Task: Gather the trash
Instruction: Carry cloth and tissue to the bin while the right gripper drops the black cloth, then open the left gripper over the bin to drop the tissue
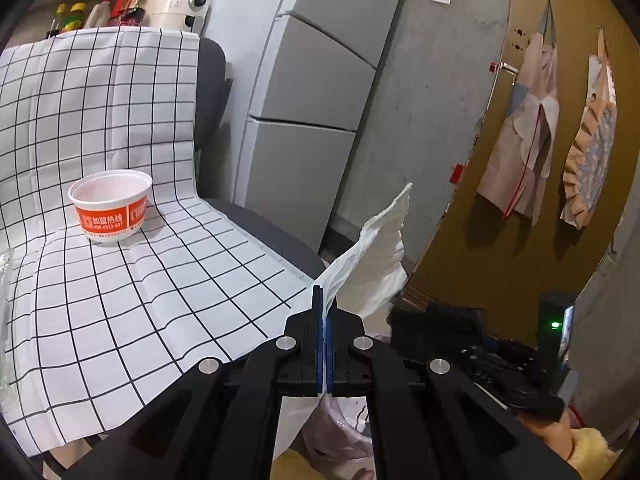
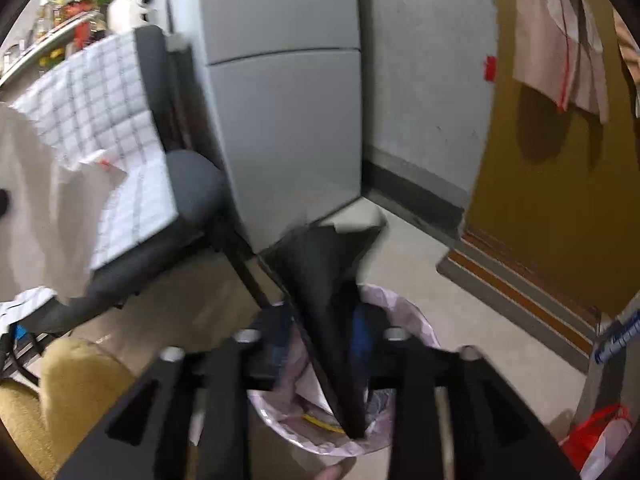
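My left gripper (image 1: 323,300) is shut on a crumpled white tissue (image 1: 372,252) that sticks up past the fingertips. The same tissue (image 2: 36,200) fills the left edge of the right wrist view. My right gripper (image 2: 324,324) stands with its jaws apart over a bin lined with a pale pink bag (image 2: 404,312). A black crumpled sheet (image 2: 320,276) lies loose between the jaws, and its lower end reaches into the bin. An orange and white paper bowl (image 1: 110,206) sits upright on the chair seat, left of the left gripper.
The chair (image 2: 192,184) is draped with a white checked cloth (image 1: 120,280). A grey fridge (image 1: 304,100) stands behind it, and aprons hang on a yellow-brown door (image 1: 532,148). A red and white bag (image 2: 596,440) lies right of the bin. A yellow sleeve (image 2: 60,392) shows at lower left.
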A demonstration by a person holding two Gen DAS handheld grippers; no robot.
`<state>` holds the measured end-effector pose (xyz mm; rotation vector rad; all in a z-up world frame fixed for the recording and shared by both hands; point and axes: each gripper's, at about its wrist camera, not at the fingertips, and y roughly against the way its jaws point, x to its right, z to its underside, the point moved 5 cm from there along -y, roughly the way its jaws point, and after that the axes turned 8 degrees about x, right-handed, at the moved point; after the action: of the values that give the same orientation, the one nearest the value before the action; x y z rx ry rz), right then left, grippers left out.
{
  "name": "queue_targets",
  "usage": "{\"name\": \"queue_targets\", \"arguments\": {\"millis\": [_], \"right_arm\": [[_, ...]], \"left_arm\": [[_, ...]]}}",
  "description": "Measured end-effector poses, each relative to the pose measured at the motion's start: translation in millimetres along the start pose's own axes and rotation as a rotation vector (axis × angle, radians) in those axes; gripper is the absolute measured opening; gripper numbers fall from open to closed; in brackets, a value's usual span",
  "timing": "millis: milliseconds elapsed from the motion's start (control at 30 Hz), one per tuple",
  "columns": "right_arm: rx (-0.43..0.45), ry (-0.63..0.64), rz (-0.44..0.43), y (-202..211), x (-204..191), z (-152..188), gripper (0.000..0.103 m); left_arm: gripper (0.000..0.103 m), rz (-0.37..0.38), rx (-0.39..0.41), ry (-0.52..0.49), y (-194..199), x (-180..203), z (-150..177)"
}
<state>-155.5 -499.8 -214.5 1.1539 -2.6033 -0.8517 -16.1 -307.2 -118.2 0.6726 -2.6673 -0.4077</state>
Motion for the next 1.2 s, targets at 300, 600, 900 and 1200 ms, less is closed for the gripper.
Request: {"name": "queue_targets", "arguments": {"millis": [300,600,900,1200], "right_arm": [[0.097,-0.031,-0.025,23.3,8.4,-21.1,0.041],[0.179,-0.064,-0.052,43.9,13.0,-45.6,0.041],[0.246,-0.136,-0.002,56.4,55.8,-56.1,0.041],[0.248,-0.213,0.041,49.1,94.8,-56.3,0.041]], "left_arm": [[0.0,-0.007,-0.028,0.011,-3.8,-4.5,8.1],[0.0,0.073,-0.104,-0.032,-23.5,25.0,26.3],[0.001,0.216,-0.198,-0.117,-83.6,87.6,48.6],[0.006,0.283,-0.319,-0.144,-141.1,121.0,88.4]]}}
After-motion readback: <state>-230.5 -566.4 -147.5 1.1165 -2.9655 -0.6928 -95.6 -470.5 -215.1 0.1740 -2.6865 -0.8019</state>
